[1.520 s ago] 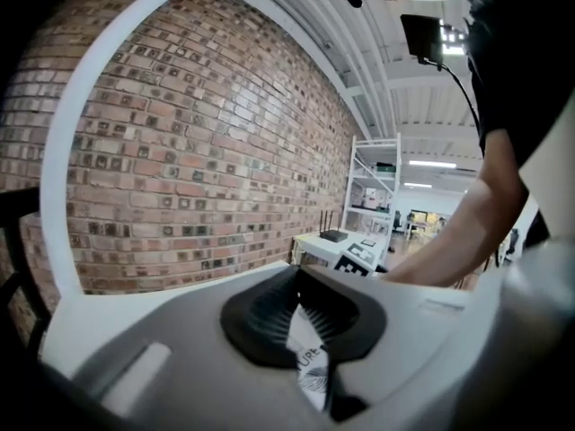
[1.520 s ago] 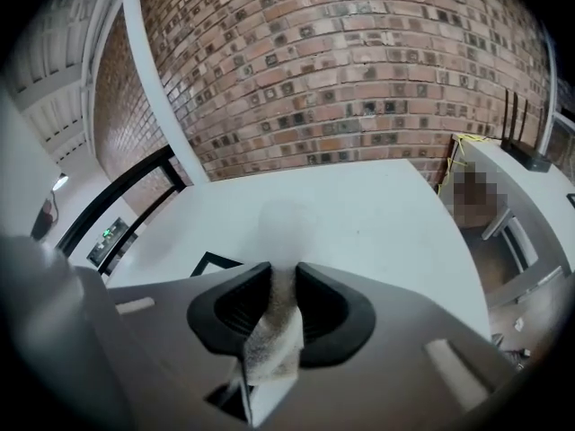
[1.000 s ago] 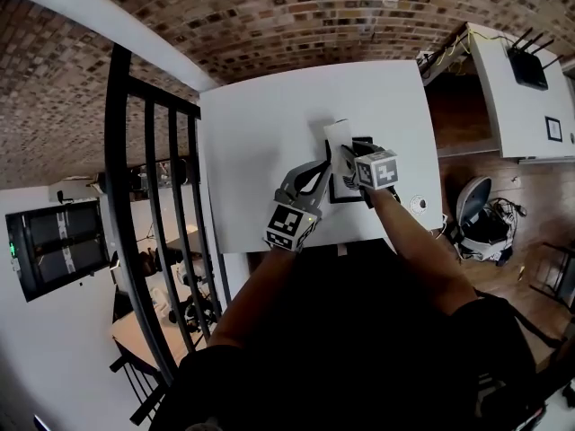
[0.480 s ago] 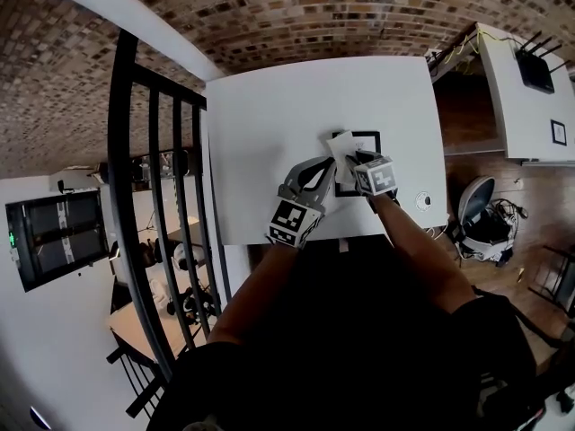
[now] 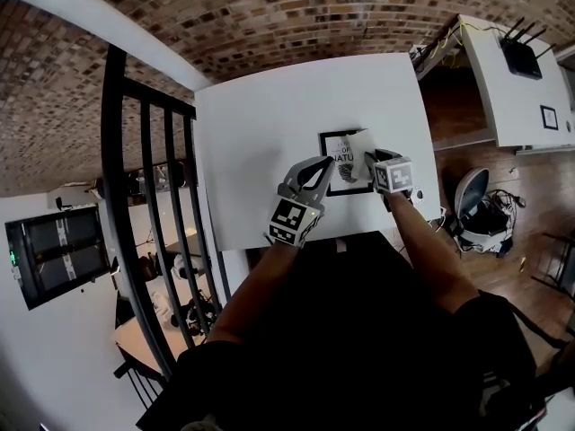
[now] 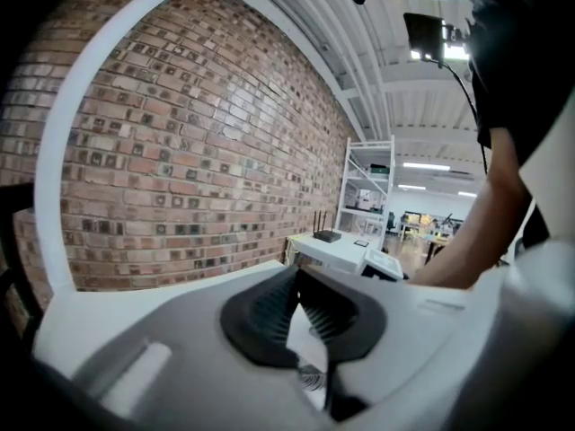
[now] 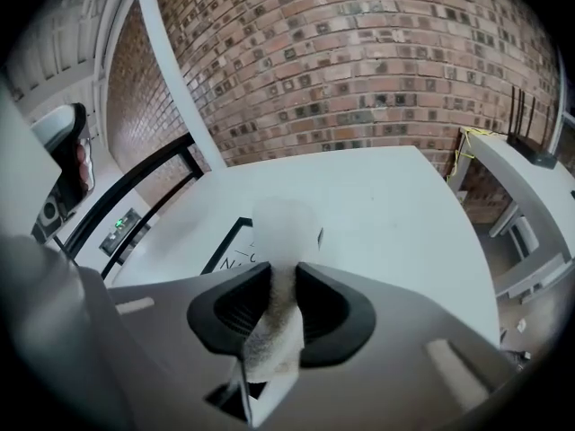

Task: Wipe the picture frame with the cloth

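Red-brown brick wall (image 5: 296,7) is curving round the far side of the scene, and in front of it a plain white rectangular table (image 5: 260,124) is carrying the work. A black-edged rectangular picture frame (image 5: 343,174) with a pale print is lying flat near the table's near edge, and everything else is gathering around it. Both bare forearms are reaching forward from the body and converging on the frame, the left one (image 5: 256,285) coming in at the frame's left side and the right one (image 5: 420,245) at its right side. A white fuzzy cloth (image 5: 360,146) is draping over the frame's upper right part. The right gripper (image 5: 375,158) is pinching the cloth firmly between its jaws, with a soft fold sticking out ahead of the pads in the right gripper view (image 7: 286,227). The left gripper (image 5: 323,162) is resting at the frame's left edge with its jaws drawn together at the tips. It seems to be steadying the frame, though whether it is nipping the edge is not clear. The wiping step itself appears to be under way. The next move is likely calling for a light, flat drag of the cloth across the frame toward its uncovered lower left part, while the left gripper is holding the frame from sliding.
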